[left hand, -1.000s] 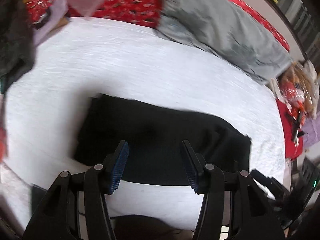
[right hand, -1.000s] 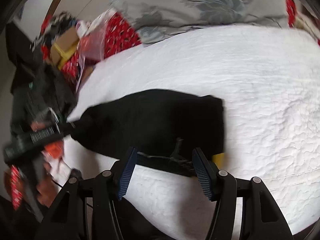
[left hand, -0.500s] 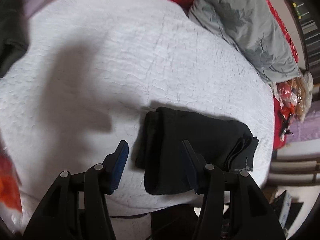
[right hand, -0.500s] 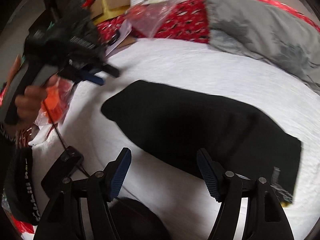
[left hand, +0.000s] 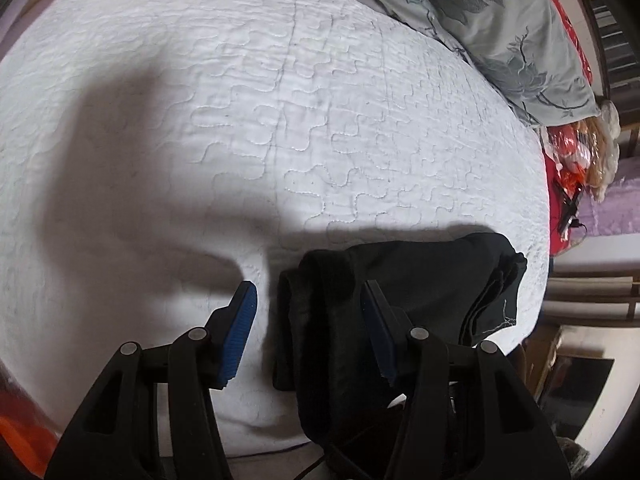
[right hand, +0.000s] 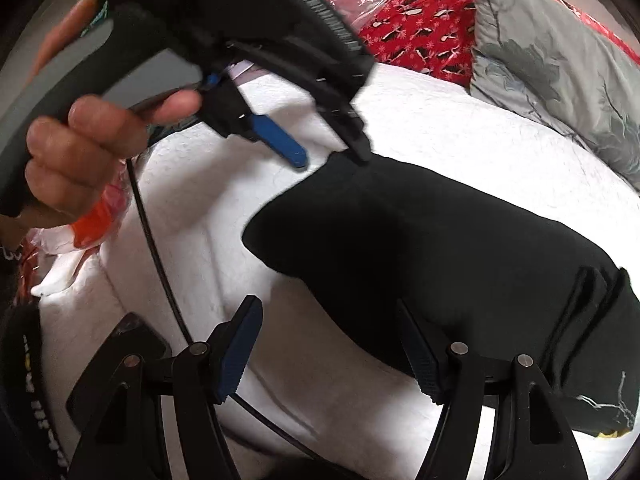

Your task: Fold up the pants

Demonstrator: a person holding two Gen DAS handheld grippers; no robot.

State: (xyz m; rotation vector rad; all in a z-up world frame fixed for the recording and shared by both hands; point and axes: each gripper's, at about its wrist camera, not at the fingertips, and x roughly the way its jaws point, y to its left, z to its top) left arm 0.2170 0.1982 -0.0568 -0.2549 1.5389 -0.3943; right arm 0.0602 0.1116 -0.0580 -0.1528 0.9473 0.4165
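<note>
My left gripper point(left hand: 308, 320) hangs spread apart with nothing in it, the folded end of the black pants point(left hand: 404, 280) lying just under its right finger, running toward three o'clock on the white quilt point(left hand: 280, 100). My right gripper point(right hand: 332, 344) is likewise released, the pants stretching from twelve toward four o'clock past its right finger.

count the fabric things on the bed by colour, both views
black: 1, the folded pants
white: 1, the quilted bedspread
grey: 1, the floral pillow
red: 1, the patterned cloth behind the bedspread
total: 4
</note>
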